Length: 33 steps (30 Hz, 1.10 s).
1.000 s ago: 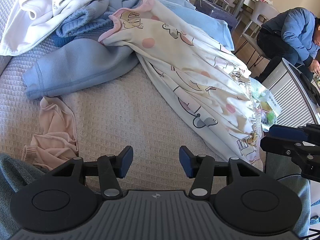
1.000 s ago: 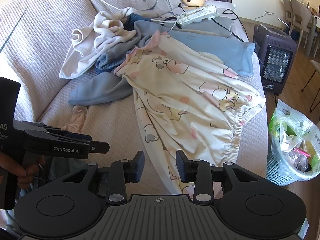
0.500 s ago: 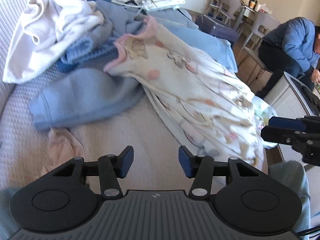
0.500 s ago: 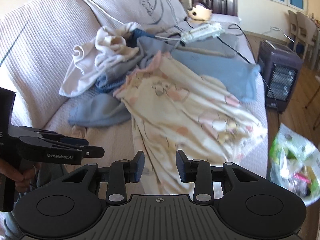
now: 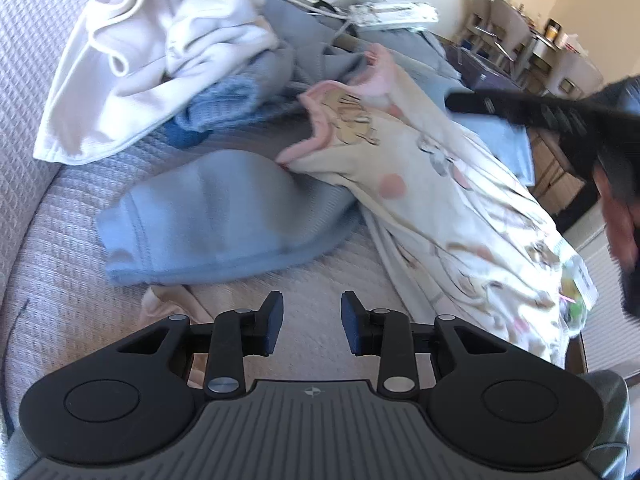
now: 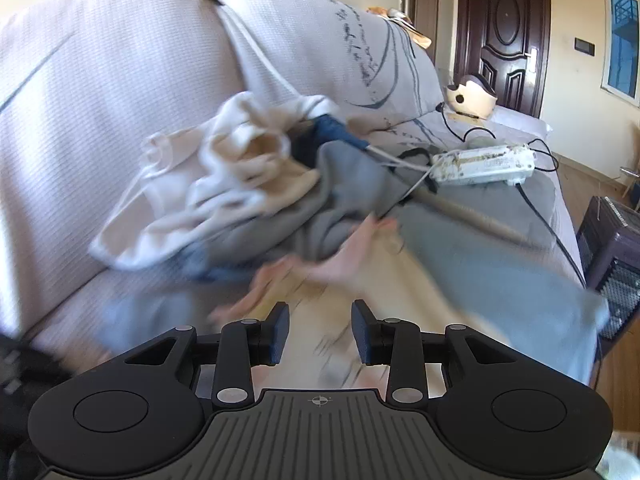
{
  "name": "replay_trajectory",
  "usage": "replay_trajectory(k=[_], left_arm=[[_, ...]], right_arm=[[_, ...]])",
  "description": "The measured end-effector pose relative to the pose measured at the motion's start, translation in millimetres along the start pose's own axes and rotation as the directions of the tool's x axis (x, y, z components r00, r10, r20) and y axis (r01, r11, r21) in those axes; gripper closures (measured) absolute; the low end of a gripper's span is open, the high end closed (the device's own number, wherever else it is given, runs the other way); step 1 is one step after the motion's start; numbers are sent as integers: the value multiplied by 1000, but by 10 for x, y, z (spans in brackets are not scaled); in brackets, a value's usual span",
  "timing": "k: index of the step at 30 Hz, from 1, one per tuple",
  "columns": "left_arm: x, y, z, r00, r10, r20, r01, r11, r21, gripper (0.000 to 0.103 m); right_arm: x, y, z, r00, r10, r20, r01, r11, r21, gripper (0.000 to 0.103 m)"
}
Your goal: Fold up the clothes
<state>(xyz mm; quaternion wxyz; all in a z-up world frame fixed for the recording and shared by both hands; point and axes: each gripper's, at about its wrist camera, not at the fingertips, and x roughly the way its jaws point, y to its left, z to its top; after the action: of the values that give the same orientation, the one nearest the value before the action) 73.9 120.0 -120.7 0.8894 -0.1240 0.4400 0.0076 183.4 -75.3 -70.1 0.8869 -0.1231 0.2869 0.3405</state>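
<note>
A cream garment with cartoon prints and pink trim (image 5: 432, 176) lies spread across the sofa, its pink collar (image 6: 340, 264) pointing at the backrest. Beside it lie a grey-blue garment (image 5: 224, 216), a white one (image 5: 160, 60) and a small pink piece (image 5: 168, 300). My left gripper (image 5: 312, 328) hovers open over the seat in front of the grey-blue garment. Open as well, my right gripper (image 6: 320, 332) hangs low over the cream garment near its collar, and shows as a dark blurred bar (image 5: 540, 116) in the left wrist view. Neither holds anything.
A white power strip (image 6: 484, 164) with cables and a long stick (image 6: 472, 212) lie on the clothes at the back. The sofa backrest (image 6: 120, 80) rises on the left. A dark heater (image 6: 616, 256) stands on the floor to the right, chairs (image 5: 504, 28) further off.
Both grippers have moved forward toward the clothes pile. The right one has swung in over the cream garment's collar end, and its view is motion-blurred. Both stayed open.
</note>
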Motion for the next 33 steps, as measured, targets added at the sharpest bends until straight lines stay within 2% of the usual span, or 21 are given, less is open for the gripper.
replay_trajectory(k=[9,10,11,13,15,19,22,26,29,30,31,33], left_arm=[[151,133,199,1000,4,-6,-4,998,-63,73],[159,123,223,1000,2,-4,-2,998,-61,73],[164,110,249,1000,0,-1,0,998,-59,73],[170,85,302,1000,-4,8,5,998,-55,73],[154,51,365,1000,-10,25,12,999,-45,74],[144,-28,499,998,-32,49,33,999,-27,73],[172,-108,565,997,-41,63,42,999,-10,74],[211,-190,593,997,-47,64,47,999,-6,73],[230,-227,583,998,-46,51,46,999,2,73],[233,-234,576,998,-45,46,44,999,6,73],[237,-236,572,998,-42,41,41,999,8,73],[238,-242,571,999,-34,36,33,999,16,73]], right_arm=[[874,-265,244,995,-28,-98,16,992,-123,69],[966,-293,267,994,-31,-108,16,991,-136,72],[1012,-307,256,993,-28,-116,11,989,-149,86],[990,-358,286,995,-30,-100,12,984,-176,102],[897,-473,379,997,-35,-62,23,982,-187,103],[658,-900,722,994,-111,21,113,979,-171,103],[650,-1287,928,965,-256,62,263,949,-176,103],[825,-1778,988,904,-424,58,428,892,-144,103],[1025,-2025,887,881,-473,-11,468,876,-114,102],[1061,-2065,832,884,-466,-32,461,882,-96,101],[1094,-2101,779,886,-460,-52,456,887,-78,96],[1089,-2072,715,877,-478,-60,473,878,-74,80]])
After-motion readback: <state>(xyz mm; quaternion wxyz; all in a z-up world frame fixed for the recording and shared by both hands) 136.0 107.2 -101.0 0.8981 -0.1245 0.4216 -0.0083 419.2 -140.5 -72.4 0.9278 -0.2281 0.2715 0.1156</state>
